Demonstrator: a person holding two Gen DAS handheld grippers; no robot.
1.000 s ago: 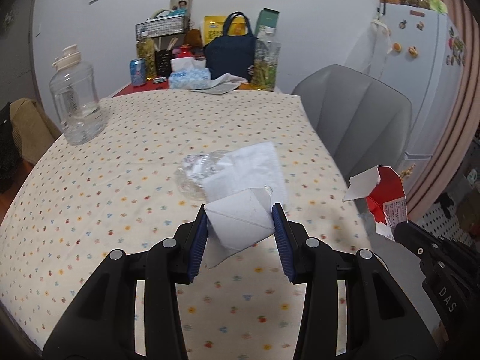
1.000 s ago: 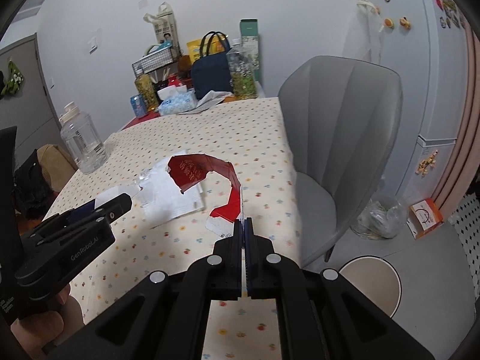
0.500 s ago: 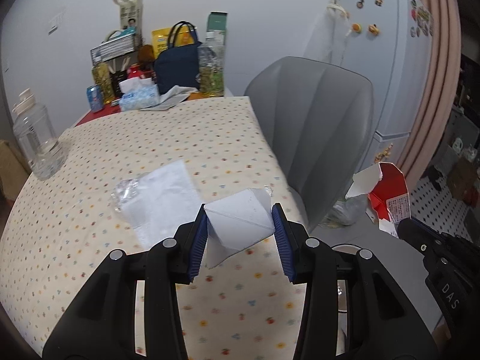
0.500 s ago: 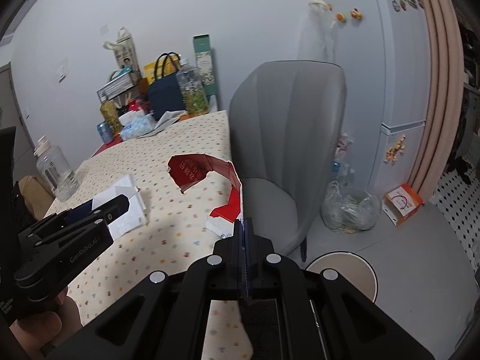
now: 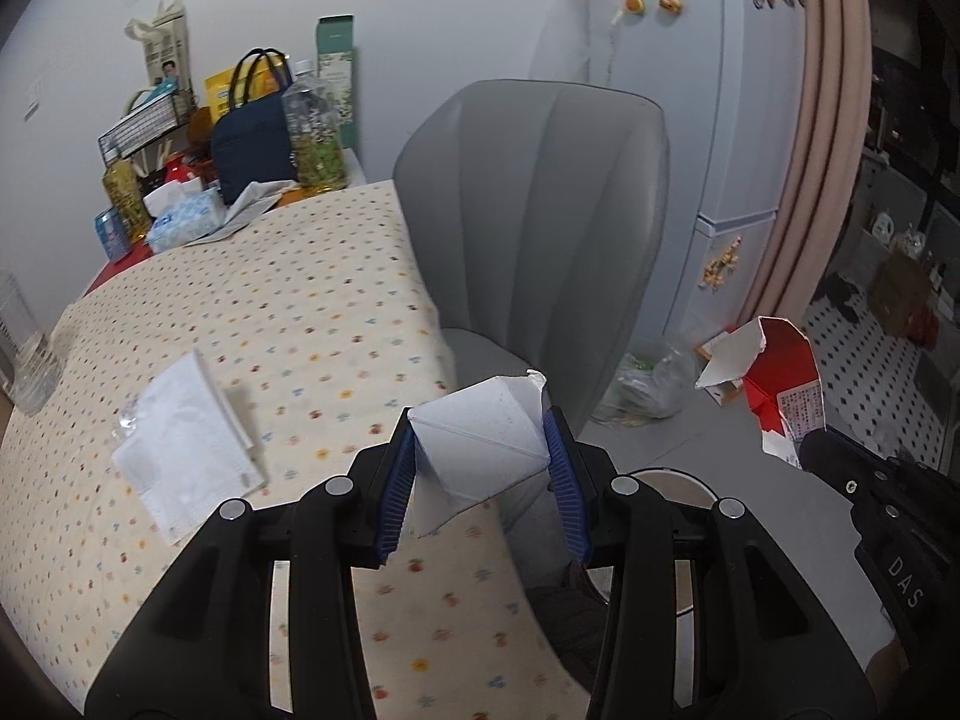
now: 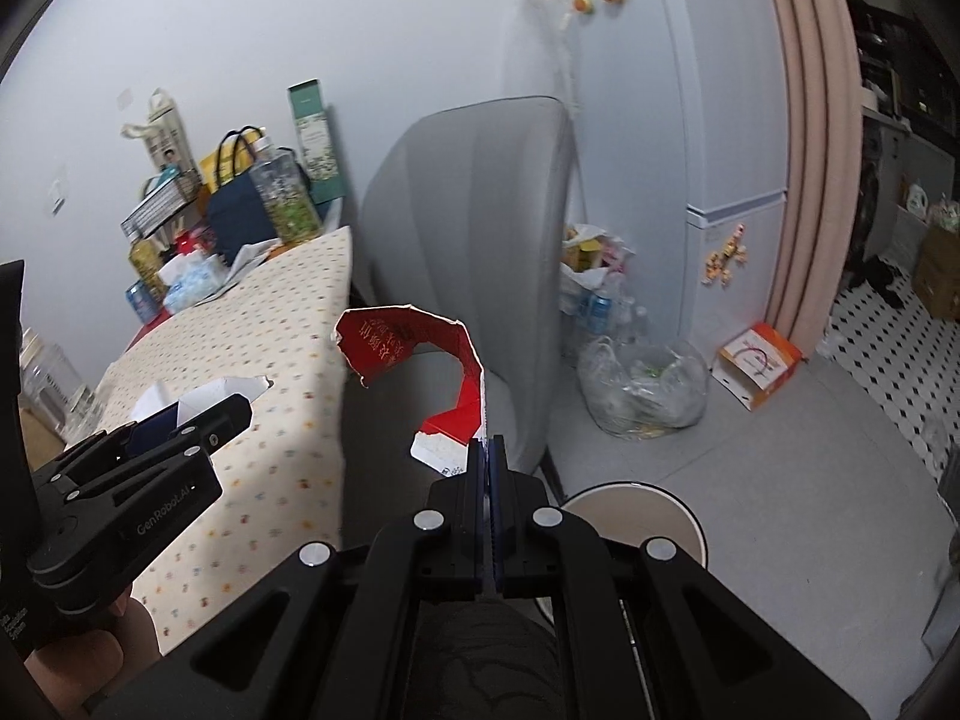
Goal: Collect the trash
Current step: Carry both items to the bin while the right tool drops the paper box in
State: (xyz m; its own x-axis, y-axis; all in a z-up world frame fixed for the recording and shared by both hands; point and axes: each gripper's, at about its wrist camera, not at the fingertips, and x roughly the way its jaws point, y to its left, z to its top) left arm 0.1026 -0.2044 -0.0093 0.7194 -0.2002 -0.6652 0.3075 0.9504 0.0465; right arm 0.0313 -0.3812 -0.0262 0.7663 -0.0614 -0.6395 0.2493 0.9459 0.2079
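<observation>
Left gripper [image 5: 480,468] clamping white carton piece [image 5: 480,441], right gripper [image 6: 485,468] pinching red carton scrap [image 6: 420,342] — both hanging past table edge [image 6: 336,324], likely heading for round bin [image 6: 636,516].

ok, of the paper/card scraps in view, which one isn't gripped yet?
The flat white paper, lying on the dotted tablecloth. The folded white carton piece sits in the left gripper; the torn red carton is pinched by the right gripper.
</observation>
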